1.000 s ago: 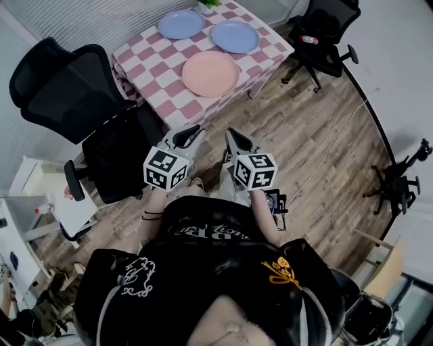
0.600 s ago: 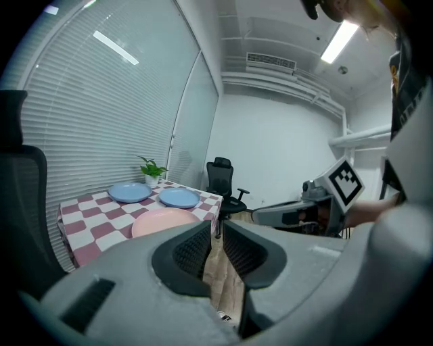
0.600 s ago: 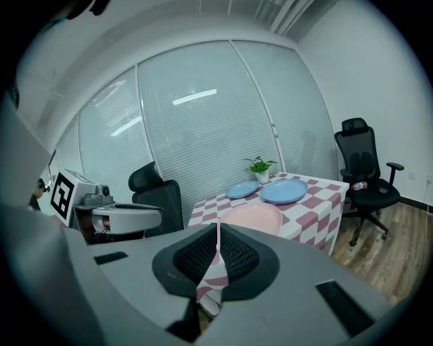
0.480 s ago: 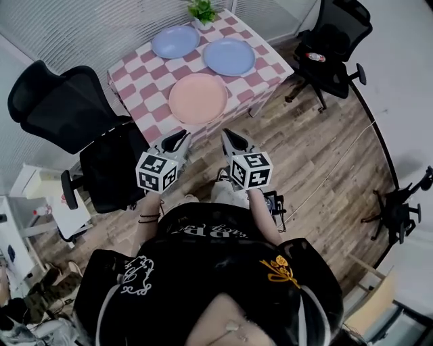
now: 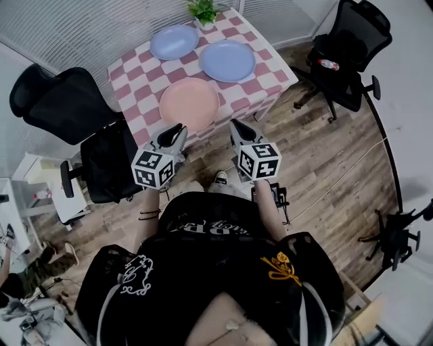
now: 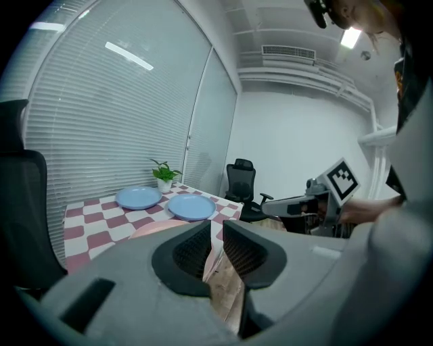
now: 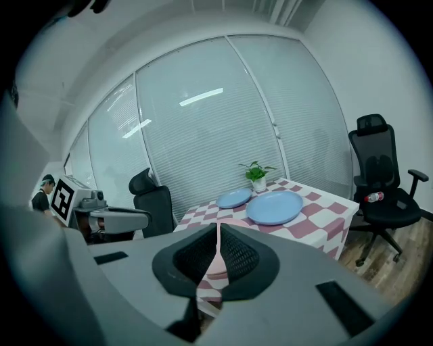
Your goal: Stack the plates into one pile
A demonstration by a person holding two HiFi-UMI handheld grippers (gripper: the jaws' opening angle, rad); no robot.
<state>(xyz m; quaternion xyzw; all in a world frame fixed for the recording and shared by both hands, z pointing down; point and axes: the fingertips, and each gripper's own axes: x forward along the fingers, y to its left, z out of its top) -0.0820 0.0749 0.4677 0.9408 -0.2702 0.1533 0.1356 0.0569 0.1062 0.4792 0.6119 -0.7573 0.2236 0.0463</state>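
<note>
A pink plate [image 5: 189, 103] lies near the front edge of a pink-and-white checkered table [image 5: 139, 74]. Behind it lie two blue plates, one in the middle [image 5: 227, 60] and one further back [image 5: 174, 41]. All three lie apart, none stacked. My left gripper [image 5: 177, 130] and right gripper [image 5: 237, 126] hover side by side just short of the table's front edge, both shut and holding nothing. In the left gripper view the pink plate [image 6: 159, 228] shows just past the shut left gripper [image 6: 216, 233]. In the right gripper view the right gripper [image 7: 218, 236] points at the pink plate [image 7: 233, 222].
A potted plant [image 5: 203, 10] stands at the table's far edge. Black office chairs stand left of the table [image 5: 57, 101], close to my left side [image 5: 111, 162], and at the right [image 5: 348, 54]. The floor is wood planks [image 5: 325, 155], with a stand [image 5: 396, 236] at the far right.
The table and plates have slid lower and left in the head view. Both grippers have stayed shut and edged closer to the table's front edge.
</note>
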